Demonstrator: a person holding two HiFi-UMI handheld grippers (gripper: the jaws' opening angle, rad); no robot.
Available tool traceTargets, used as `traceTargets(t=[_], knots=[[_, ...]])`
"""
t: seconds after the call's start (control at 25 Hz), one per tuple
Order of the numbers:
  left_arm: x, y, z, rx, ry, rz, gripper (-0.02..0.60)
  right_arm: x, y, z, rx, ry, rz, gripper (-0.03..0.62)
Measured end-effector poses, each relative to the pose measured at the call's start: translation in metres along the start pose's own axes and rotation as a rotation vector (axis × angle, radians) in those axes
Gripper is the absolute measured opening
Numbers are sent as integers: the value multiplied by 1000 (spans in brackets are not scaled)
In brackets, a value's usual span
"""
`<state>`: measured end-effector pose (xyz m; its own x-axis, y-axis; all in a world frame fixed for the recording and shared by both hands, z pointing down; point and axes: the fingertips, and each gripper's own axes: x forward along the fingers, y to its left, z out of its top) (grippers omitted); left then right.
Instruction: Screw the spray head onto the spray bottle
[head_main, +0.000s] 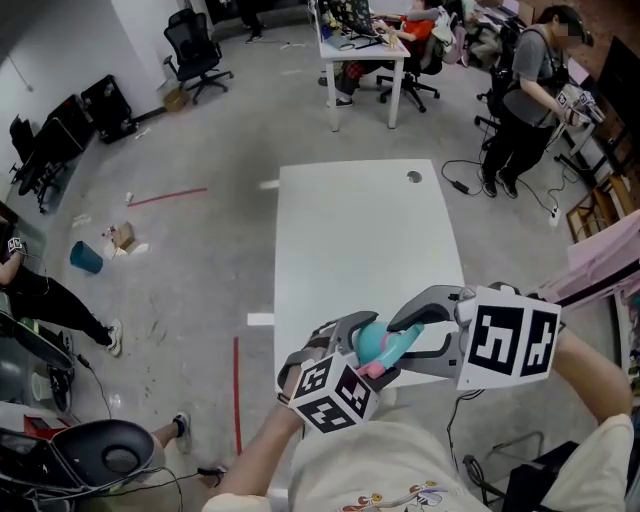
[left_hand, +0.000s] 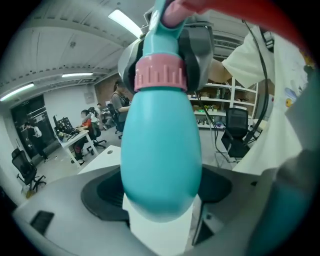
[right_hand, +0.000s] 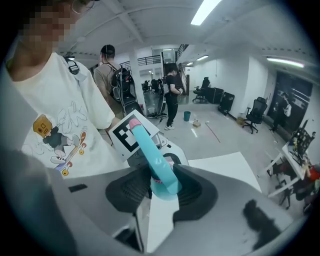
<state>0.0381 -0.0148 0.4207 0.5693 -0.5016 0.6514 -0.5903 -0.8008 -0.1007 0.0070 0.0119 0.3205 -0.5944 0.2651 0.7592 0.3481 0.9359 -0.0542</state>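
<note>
A teal spray bottle with a pink collar is held in the air over the near end of the white table. My left gripper is shut on its fat body, one pad on each side. The teal spray head, pink at its tip, sits on the bottle's neck. My right gripper is shut on that head, and its grey jaws show round the collar in the left gripper view. In the head view the two grippers, left gripper and right gripper, meet at the bottle.
The table top carries nothing but a cable hole at its far end. A person stands at the back right. A white desk and office chairs stand beyond. Cables lie on the floor at the right.
</note>
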Motion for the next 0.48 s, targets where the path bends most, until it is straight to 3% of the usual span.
traceTargets(t=[0.2,0.36,0.48], knots=[[-4,0,-9,17,-46,-58,411,-1,-4,-7,-46,27,-11,137],[-7,1,-11,-5,-79,-88,411,-25,-18,-2,17,-114,-53,135],[-10,3,-12,-36,-90,-63,411,-44,-30,6,94,-226,-104,135]])
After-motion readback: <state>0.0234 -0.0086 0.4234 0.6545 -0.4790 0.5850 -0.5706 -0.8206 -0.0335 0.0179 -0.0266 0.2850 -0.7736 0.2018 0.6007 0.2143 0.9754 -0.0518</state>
